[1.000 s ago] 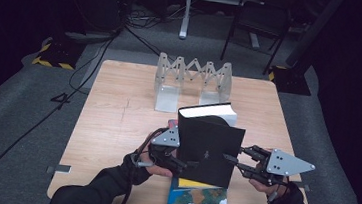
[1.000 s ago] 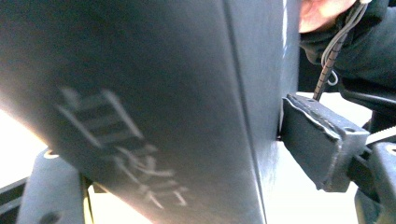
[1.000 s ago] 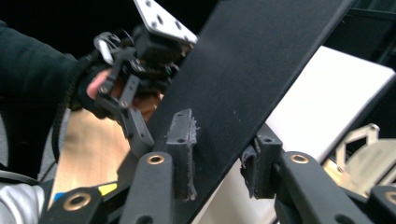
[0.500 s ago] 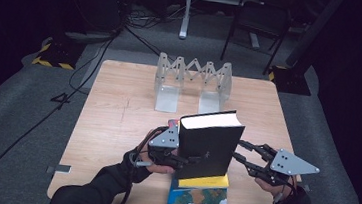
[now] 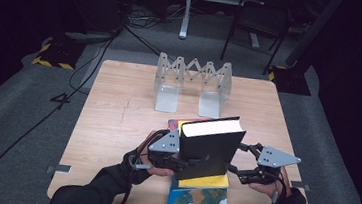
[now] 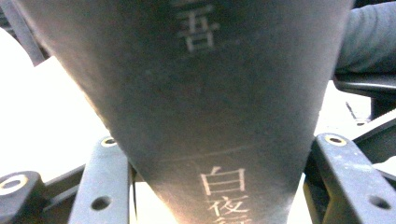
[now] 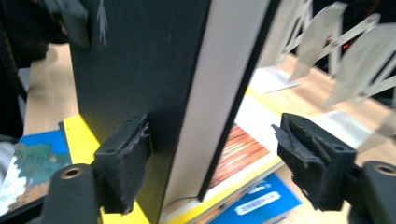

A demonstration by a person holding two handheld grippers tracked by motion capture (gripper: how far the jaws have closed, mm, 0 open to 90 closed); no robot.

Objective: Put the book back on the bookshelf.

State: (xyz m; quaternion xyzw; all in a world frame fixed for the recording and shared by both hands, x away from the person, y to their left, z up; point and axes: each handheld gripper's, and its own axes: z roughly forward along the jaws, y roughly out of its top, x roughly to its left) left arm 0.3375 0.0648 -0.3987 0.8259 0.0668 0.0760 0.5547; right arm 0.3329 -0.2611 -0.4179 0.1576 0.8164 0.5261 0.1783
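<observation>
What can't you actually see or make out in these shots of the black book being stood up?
- Left gripper, high view: its fingers are hidden behind the black book.
- Left gripper view: the book's spine hides most of the table; its lettering is cut off by the bottom edge.
- Stack of books under it, high view: titles too small to read.
- Right gripper, right gripper view: whether the left pad touches the cover is unclear.
</observation>
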